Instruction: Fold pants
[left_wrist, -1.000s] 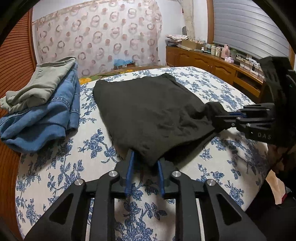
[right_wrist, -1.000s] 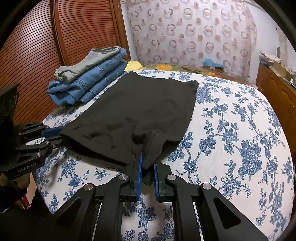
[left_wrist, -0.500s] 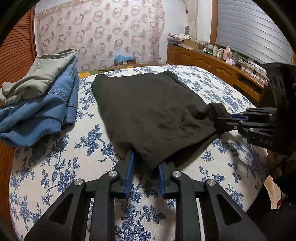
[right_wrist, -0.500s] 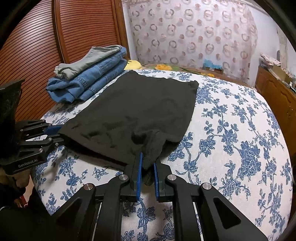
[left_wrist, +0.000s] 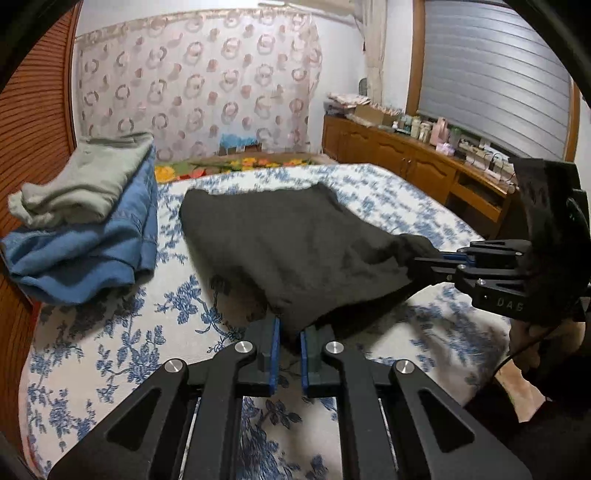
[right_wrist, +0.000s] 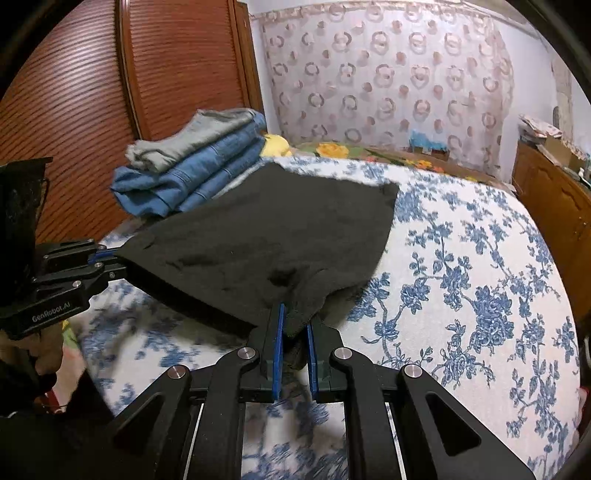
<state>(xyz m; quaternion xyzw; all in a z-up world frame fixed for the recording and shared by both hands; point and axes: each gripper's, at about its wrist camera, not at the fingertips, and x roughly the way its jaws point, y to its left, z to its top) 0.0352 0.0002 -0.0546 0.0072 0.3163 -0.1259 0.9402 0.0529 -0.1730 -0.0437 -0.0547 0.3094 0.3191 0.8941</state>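
Pants: black pants (left_wrist: 295, 243) lie mid-frame on the floral bedspread (left_wrist: 110, 354), near edge raised off it, far edge flat toward the curtain.
Long axis: runs from my fingers up the frame, toward its top centre.
Left grip: my left gripper (left_wrist: 290, 343) has just been closing and now clamps the near left corner.
Right grip: my right gripper (right_wrist: 294, 345) pinches the near right corner; cloth fills its jaws.
Nearer hand: neither; both sit level along the near hem.
Coming move, I judge: carry the hem up-frame onto the far edge.
Beside: folded clothes pile (left_wrist: 85, 218) at left, apart.
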